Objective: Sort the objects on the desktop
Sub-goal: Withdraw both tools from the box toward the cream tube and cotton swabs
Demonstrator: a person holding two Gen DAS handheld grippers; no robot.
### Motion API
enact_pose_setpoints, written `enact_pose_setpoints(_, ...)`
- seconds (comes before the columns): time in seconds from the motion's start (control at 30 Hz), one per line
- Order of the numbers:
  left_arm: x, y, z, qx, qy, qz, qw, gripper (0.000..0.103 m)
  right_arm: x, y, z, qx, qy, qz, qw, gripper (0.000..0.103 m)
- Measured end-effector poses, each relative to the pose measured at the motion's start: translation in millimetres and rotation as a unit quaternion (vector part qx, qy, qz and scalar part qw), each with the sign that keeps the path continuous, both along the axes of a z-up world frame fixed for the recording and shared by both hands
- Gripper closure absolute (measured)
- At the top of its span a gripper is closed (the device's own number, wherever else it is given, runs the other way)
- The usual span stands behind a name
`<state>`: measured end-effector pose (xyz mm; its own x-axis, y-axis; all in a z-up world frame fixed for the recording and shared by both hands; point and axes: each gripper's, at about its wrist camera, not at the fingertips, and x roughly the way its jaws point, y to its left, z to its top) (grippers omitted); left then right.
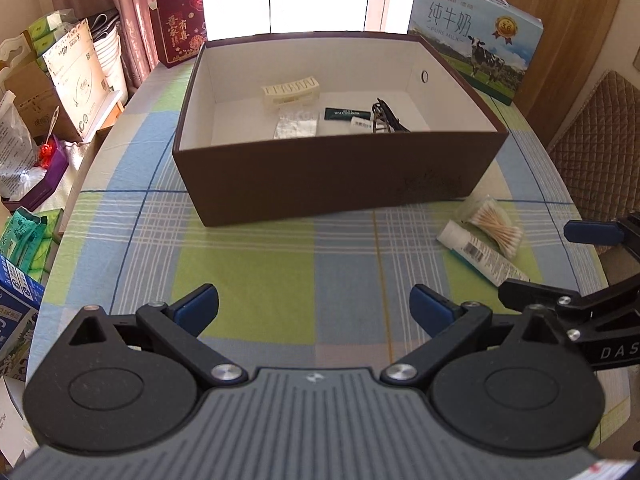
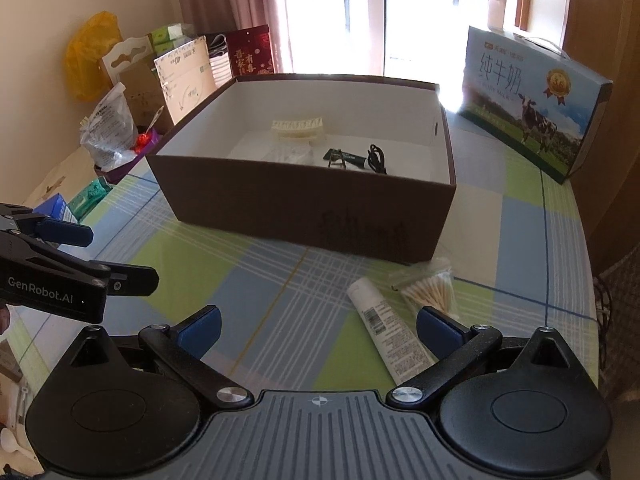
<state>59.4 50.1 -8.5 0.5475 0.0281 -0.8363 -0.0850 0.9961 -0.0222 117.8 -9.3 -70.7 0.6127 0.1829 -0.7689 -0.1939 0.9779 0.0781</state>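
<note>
A brown open box (image 1: 320,184) (image 2: 280,204) stands on the checked tablecloth. Inside lie a cream hair clip (image 1: 291,89) (image 2: 298,129), a silvery packet (image 1: 295,125), a dark green sachet (image 1: 347,114) (image 2: 352,156) and black glasses (image 1: 385,118) (image 2: 377,159). On the cloth to the box's right lie a white tube (image 1: 478,251) (image 2: 388,330) and a bag of cotton swabs (image 1: 494,224) (image 2: 430,286). My left gripper (image 1: 314,307) hovers open in front of the box, holding nothing. My right gripper (image 2: 318,326) is open and empty, its right finger beside the tube.
A blue milk carton (image 1: 476,36) (image 2: 532,104) stands behind the box at the right. A red gift bag (image 1: 180,26) (image 2: 250,54) stands at the back left. Cardboard boxes and bags (image 1: 60,80) crowd the floor to the left. A quilted chair (image 1: 596,140) stands at the right.
</note>
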Motion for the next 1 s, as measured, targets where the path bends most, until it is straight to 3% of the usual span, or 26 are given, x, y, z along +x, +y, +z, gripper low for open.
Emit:
enact_pose_setpoints(0.4, -5, -19, -21, -0.001, 0.029, -0.035, 0.9990, 0.003, -24, -24, -16, 0.006, 0.030, -0.038, 0.999, 0.002)
enact_pose_setpoints(0.67, 4, -30, -30, -0.010, 0.031, -0.033, 0.9989, 0.003, -32, -46, -33, -0.008, 0.035, -0.069, 0.997, 0.002)
enact_pose_setpoints(1.0, 21, -38, -47, -0.013, 0.047, -0.042, 0.9979, 0.003, -33, -66, -54, -0.016, 0.019, -0.050, 0.998, 0.002)
